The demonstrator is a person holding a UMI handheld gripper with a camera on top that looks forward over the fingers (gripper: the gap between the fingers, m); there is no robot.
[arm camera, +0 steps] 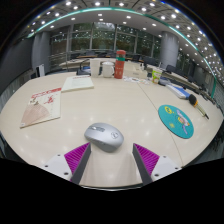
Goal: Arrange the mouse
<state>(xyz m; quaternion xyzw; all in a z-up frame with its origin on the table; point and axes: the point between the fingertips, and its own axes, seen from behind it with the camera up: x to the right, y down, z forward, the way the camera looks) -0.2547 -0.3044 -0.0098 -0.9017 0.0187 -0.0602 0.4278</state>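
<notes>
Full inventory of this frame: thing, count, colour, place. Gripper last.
mouse: 1, grey, on the table just ahead of the fingers, centred on the gap between them
table: 1, pale beige, fills the foreground
round mat: 1, blue with coloured print, right of the mouse
booklet: 1, white and red, left of the mouse
paper: 1, white, beyond the booklet
red can: 1, red, far end of the table among small clutter too small to identify
gripper: 1, magenta pads, fingers open, nothing between them, mouse not touched
</notes>
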